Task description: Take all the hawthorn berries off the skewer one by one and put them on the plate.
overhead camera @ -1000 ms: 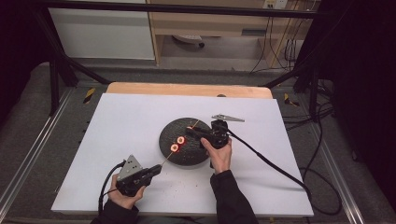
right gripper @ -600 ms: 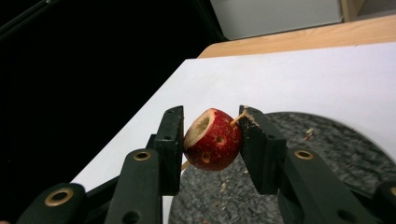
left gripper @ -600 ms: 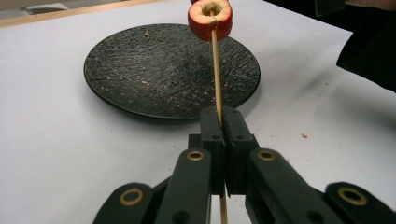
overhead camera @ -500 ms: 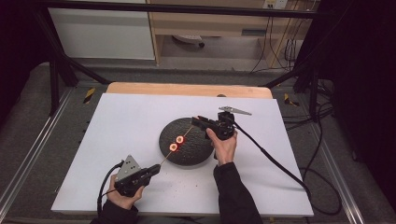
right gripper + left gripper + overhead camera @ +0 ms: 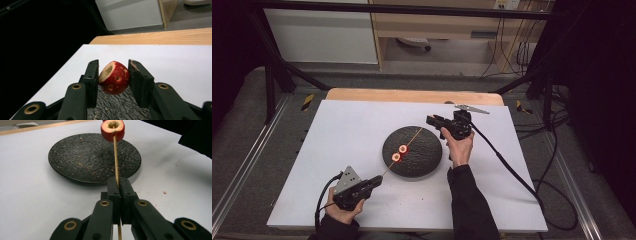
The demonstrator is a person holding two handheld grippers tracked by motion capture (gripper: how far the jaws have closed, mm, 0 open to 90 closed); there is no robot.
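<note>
A thin wooden skewer (image 5: 409,142) slants over the black plate (image 5: 424,162), and my left gripper (image 5: 377,180) is shut on its near end. Two red fruit rings (image 5: 399,152) sit threaded on it above the plate. In the left gripper view the jaws pinch the skewer (image 5: 116,160), with a cored red ring (image 5: 112,128) up the stick over the plate (image 5: 82,157). My right gripper (image 5: 430,120) hovers past the plate's far right edge, near the skewer's tip. Its jaws are shut on a red fruit piece (image 5: 114,77) with a cored hollow.
The white mat (image 5: 352,130) covers a wooden table whose far edge (image 5: 412,95) shows behind. Crumbs (image 5: 164,192) lie on the mat right of the plate. A cable (image 5: 507,165) trails from the right gripper across the mat. A white cabinet (image 5: 322,35) stands beyond the table.
My right gripper has moved back and to the right, off the plate's middle, with the fruit piece in it. The left gripper and skewer have stayed put.
</note>
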